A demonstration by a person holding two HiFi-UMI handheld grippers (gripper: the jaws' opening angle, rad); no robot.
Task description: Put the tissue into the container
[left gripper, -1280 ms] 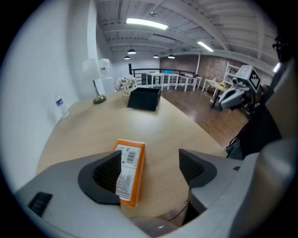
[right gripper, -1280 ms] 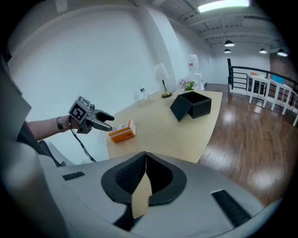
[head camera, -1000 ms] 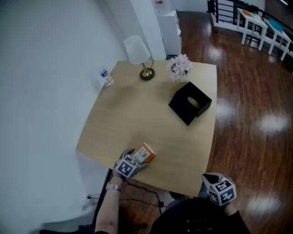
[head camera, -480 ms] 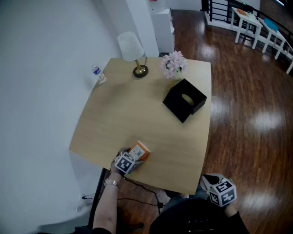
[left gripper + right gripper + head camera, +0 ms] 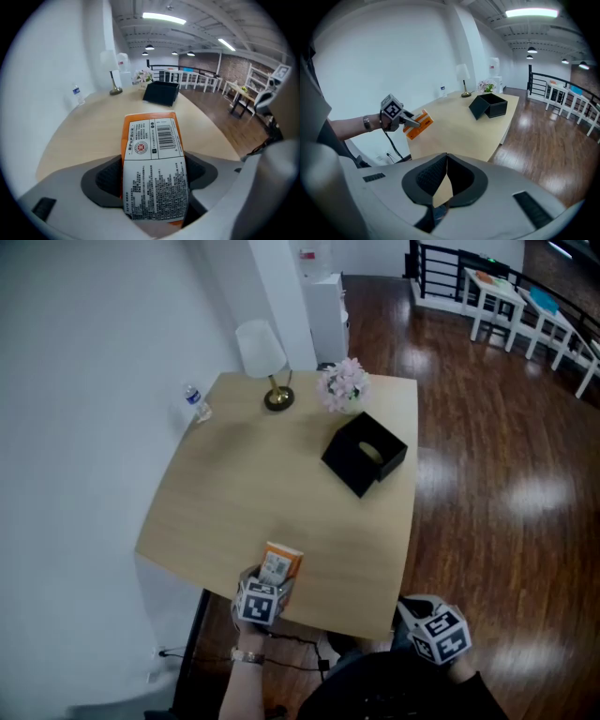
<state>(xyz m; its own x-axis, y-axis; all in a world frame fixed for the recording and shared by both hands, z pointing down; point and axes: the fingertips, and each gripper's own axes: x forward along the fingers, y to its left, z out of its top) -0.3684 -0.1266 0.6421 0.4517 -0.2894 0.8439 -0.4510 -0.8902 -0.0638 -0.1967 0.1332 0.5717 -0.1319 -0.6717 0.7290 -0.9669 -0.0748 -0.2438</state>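
Note:
The tissue pack (image 5: 279, 563) is orange with a white printed label. My left gripper (image 5: 273, 577) holds it just over the near edge of the wooden table (image 5: 234, 484). In the left gripper view the pack (image 5: 154, 164) fills the gap between the jaws, which have just been closing onto it and now press its sides. The right gripper view shows the pack (image 5: 420, 124) lifted clear of the tabletop. The container, a black open box (image 5: 364, 454), sits toward the far right of the table. My right gripper (image 5: 413, 606) hangs shut and empty off the table's near right corner.
A lamp (image 5: 262, 357), a pot of pink flowers (image 5: 341, 385) and a small water bottle (image 5: 194, 401) stand along the table's far edge. A white wall runs along the left. Wooden floor, a black railing and white tables (image 5: 511, 296) lie to the right.
The left gripper has rolled and lifted, taking the tissue pack off the tabletop and standing it more upright. The right gripper has stayed where it was.

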